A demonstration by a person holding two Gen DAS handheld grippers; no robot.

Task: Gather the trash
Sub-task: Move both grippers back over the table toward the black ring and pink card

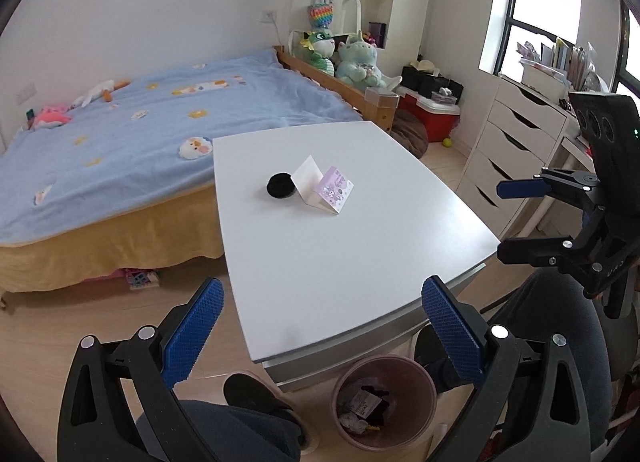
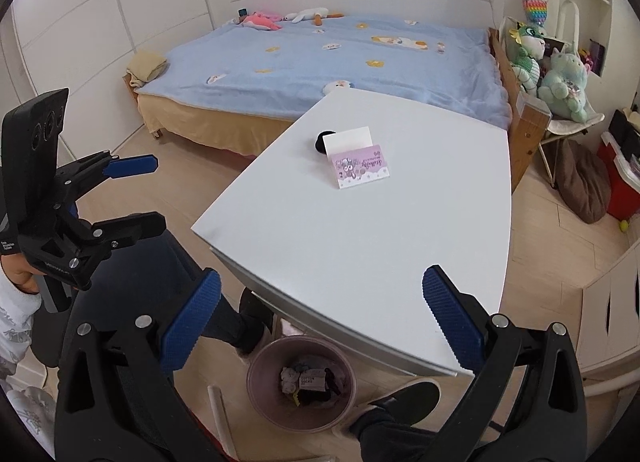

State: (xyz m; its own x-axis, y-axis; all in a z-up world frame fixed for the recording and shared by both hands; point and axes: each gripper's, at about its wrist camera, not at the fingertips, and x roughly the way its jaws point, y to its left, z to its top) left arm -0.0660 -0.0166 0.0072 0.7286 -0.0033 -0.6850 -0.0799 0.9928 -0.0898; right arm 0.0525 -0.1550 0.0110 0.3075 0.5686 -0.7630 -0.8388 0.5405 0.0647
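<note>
A folded white card with a purple cartoon print (image 1: 326, 191) (image 2: 358, 163) stands on the white table (image 1: 320, 254) (image 2: 360, 242), with a small black round object (image 1: 280, 185) (image 2: 320, 140) just behind it. On the floor below the table's near edge, a pink bin (image 1: 416, 374) (image 2: 264, 366) holds wrappers and crumpled bits. My left gripper (image 1: 322, 326) (image 2: 158, 193) is open and empty, held above the near edge. My right gripper (image 2: 320, 318) (image 1: 502, 220) is likewise open and empty, off the table's right side.
A bed with a blue blanket (image 1: 140, 133) runs along the table's far and left side. White drawers (image 1: 508, 133) stand on the right, with a red cooler (image 1: 434, 119) and plush toys (image 1: 356, 61) beyond. A person's legs and dark shoes (image 2: 400, 398) flank the bin.
</note>
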